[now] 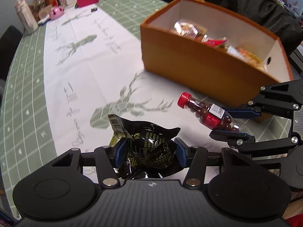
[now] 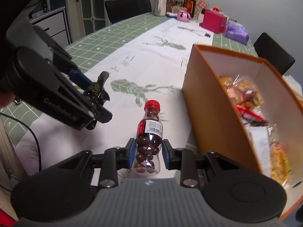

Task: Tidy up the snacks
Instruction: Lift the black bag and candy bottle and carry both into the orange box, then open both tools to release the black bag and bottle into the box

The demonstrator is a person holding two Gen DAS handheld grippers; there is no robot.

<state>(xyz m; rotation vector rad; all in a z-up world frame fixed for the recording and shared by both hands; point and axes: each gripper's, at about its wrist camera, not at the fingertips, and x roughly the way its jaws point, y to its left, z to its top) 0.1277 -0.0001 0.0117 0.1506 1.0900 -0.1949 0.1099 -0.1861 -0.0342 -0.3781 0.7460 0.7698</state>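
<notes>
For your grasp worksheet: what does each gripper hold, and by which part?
Left gripper: black snack packet, by its bulging middle. Right gripper: red-capped candy bottle, by its lower body.

We are in a home dining room: a long table under a green checked cloth with a white deer-print runner (image 2: 132, 60), black dining chairs (image 2: 128, 7) around it, a white-framed glazed door (image 2: 89, 5), a white drawer cabinet (image 2: 53, 26), and bottles, boxes and gift packages (image 2: 189, 9) crowding the far end.
</notes>
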